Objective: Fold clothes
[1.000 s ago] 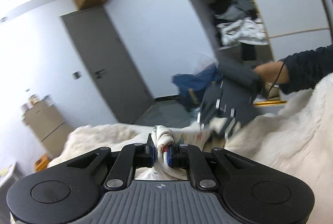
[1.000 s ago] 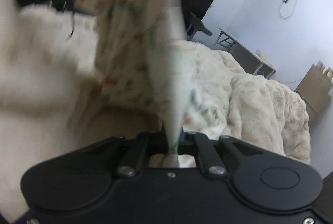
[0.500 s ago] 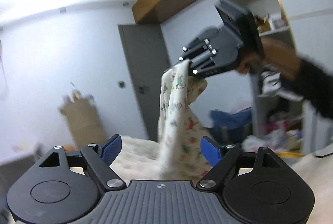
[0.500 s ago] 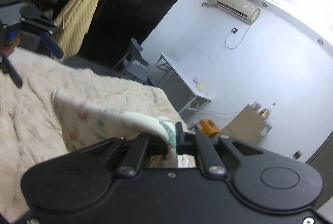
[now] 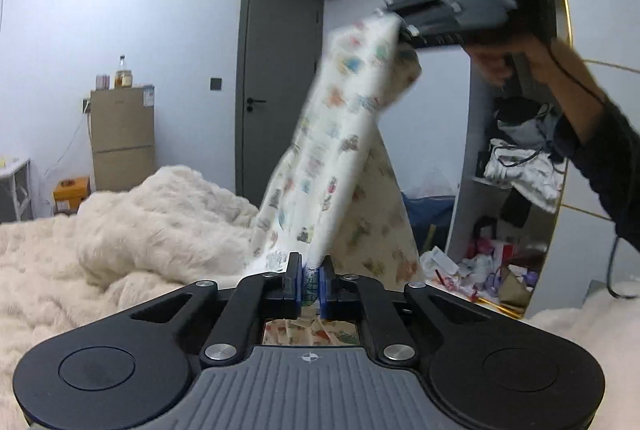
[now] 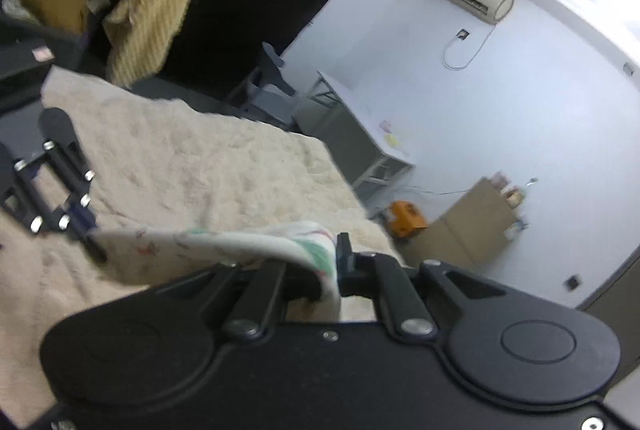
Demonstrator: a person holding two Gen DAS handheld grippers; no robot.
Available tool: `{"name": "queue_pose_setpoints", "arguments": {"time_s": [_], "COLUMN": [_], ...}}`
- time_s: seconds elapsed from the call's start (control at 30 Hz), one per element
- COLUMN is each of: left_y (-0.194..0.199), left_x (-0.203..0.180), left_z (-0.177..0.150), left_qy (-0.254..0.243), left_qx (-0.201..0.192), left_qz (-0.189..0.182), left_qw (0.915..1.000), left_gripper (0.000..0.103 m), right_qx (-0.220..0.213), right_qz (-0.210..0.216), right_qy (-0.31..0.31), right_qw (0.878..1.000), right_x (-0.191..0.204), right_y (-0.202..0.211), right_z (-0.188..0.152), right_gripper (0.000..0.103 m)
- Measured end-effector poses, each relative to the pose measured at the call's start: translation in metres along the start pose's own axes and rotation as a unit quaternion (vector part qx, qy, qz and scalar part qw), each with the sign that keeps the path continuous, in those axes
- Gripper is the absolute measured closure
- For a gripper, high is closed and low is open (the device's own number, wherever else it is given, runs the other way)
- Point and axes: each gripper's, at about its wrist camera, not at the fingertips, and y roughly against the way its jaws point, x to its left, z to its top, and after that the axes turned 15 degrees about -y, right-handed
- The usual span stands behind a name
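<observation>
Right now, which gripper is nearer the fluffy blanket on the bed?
Left. The left gripper sits low just above the blanket, clamped on the printed garment; the right gripper holds the garment's other end raised high.

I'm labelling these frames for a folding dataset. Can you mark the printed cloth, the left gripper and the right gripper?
printed cloth (image 5: 340, 134), left wrist view, mid hanging panel.
left gripper (image 5: 309, 284), left wrist view, between its blue pads.
right gripper (image 6: 330, 272), right wrist view, between its fingertips.
</observation>
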Motion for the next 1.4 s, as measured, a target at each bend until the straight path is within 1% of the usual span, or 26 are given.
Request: {"name": "queue_pose_setpoints", "arguments": {"time_s": [0.03, 0.07, 0.1, 0.13, 0.17, 0.2, 0.23, 0.27, 0.3, 0.33, 0.4, 0.53, 0.57, 0.67, 0.7, 0.77, 0.8, 0.83, 0.87, 0.93, 1.0, 1.13, 1.17, 1.2, 1.27, 1.4], "left_y": [0.005, 0.006, 0.008, 0.011, 0.022, 0.03, 0.038, 0.051, 0.065, 0.071, 0.049, -0.007, -0.027, -0.064, -0.069, -0.072, -0.072, -0.073, -0.074, -0.074, -0.077, -0.089, -0.1, -0.114, -0.143, -0.137], "left_x": [-0.003, -0.013, -0.023, -0.031, -0.033, -0.031, -0.027, -0.021, -0.015, -0.015, -0.031, -0.065, -0.072, -0.076, -0.073, -0.06, -0.057, -0.055, -0.055, -0.047, -0.027, 0.057, 0.07, 0.08, 0.098, 0.106], "left_z": [0.002, 0.004, 0.003, -0.003, -0.005, -0.006, -0.001, 0.01, 0.021, 0.034, 0.063, 0.084, 0.083, 0.072, 0.069, 0.06, 0.057, 0.055, 0.054, 0.056, 0.062, 0.104, 0.115, 0.127, 0.155, 0.177], "left_qy": [-0.024, -0.083, -0.131, -0.168, -0.178, -0.167, -0.144, -0.107, -0.07, -0.049, -0.063, -0.087, -0.099, -0.125, -0.125, -0.099, -0.096, -0.11, -0.137, -0.179, -0.199, -0.158, -0.167, -0.189, -0.254, -0.304], "left_qx": [0.019, 0.07, 0.111, 0.137, 0.134, 0.117, 0.084, 0.031, -0.023, -0.065, -0.08, -0.045, -0.024, 0.024, 0.032, 0.039, 0.039, 0.04, 0.044, 0.049, 0.05, 0.04, 0.048, 0.064, 0.083, 0.054], "left_qz": [0.002, 0.015, 0.033, 0.054, 0.063, 0.059, 0.05, 0.036, 0.022, 0.021, 0.049, 0.077, 0.097, 0.147, 0.153, 0.138, 0.135, 0.135, 0.137, 0.148, 0.162, 0.158, 0.16, 0.169, 0.202, 0.24], "left_qw": [0.9995, 0.994, 0.9846, 0.9748, 0.9728, 0.9773, 0.9846, 0.9931, 0.997, 0.9964, 0.9936, 0.9922, 0.99, 0.981, 0.9798, 0.9847, 0.9855, 0.9839, 0.9801, 0.9713, 0.9651, 0.974, 0.9717, 0.9653, 0.9422, 0.9203], "left_gripper": [0.074, 0.073, 0.073, 0.077, 0.078, 0.078, 0.068, 0.056, 0.027, 0.019, 0.019, 0.019, 0.02, 0.043, 0.055, 0.059, 0.072, 0.095, 0.099, 0.1, 0.1, 0.098, 0.098, 0.098, 0.098, 0.098], "right_qx": [-0.002, -0.012, -0.023, -0.034, -0.043, -0.044, -0.044, -0.037, -0.027, -0.019, -0.005, 0.008, 0.007, 0.011, 0.012, 0.016, 0.016, 0.018, 0.021, 0.028, 0.042, 0.065, 0.068, 0.072, 0.071, 0.019], "right_qz": [-0.014, -0.035, -0.046, -0.057, -0.065, -0.06, -0.054, -0.06, -0.067, -0.069, -0.074, -0.08, -0.079, -0.077, -0.076, -0.074, -0.073, -0.069, -0.067, -0.064, -0.065, -0.079, -0.084, -0.089, -0.11, -0.143], "right_qy": [0.016, 0.023, 0.019, 0.015, 0.011, 0.004, 0.0, 0.011, 0.021, 0.024, 0.032, 0.042, 0.04, 0.038, 0.038, 0.034, 0.031, 0.025, 0.024, 0.027, 0.039, 0.02, 0.019, 0.017, 0.02, 0.03], "right_qw": [1.0, 0.999, 0.998, 0.998, 0.997, 0.997, 0.998, 0.997, 0.997, 0.997, 0.997, 0.996, 0.996, 0.996, 0.996, 0.997, 0.997, 0.997, 0.997, 0.997, 0.996, 0.995, 0.994, 0.993, 0.991, 0.989], "right_x": [0.007, 0.012, 0.009, 0.005, 0.002, -0.002, -0.006, -0.004, -0.002, -0.001, 0.003, 0.01, 0.011, 0.012, 0.012, 0.008, 0.005, 0.001, -0.001, -0.007, -0.023, -0.065, -0.074, -0.084, -0.104, -0.124], "right_y": [-0.003, -0.005, -0.002, 0.0, 0.003, 0.006, 0.01, 0.011, 0.01, 0.007, 0.002, -0.005, -0.007, -0.006, -0.006, -0.004, -0.002, -0.001, -0.001, -0.003, -0.011, -0.046, -0.059, -0.072, -0.097, -0.096], "right_z": [-0.002, -0.001, 0.001, 0.003, 0.005, 0.007, 0.01, 0.01, 0.01, 0.01, 0.009, 0.005, 0.005, 0.002, 0.002, -0.001, -0.002, -0.006, -0.007, -0.012, -0.023, -0.046, -0.049, -0.051, -0.049, -0.028], "right_gripper": [0.1, 0.1, 0.1, 0.1, 0.1, 0.1, 0.1, 0.1, 0.1, 0.1, 0.1, 0.1, 0.1, 0.1, 0.1, 0.1, 0.099, 0.099, 0.099, 0.099, 0.099, 0.098, 0.099, 0.099, 0.099, 0.099]}}
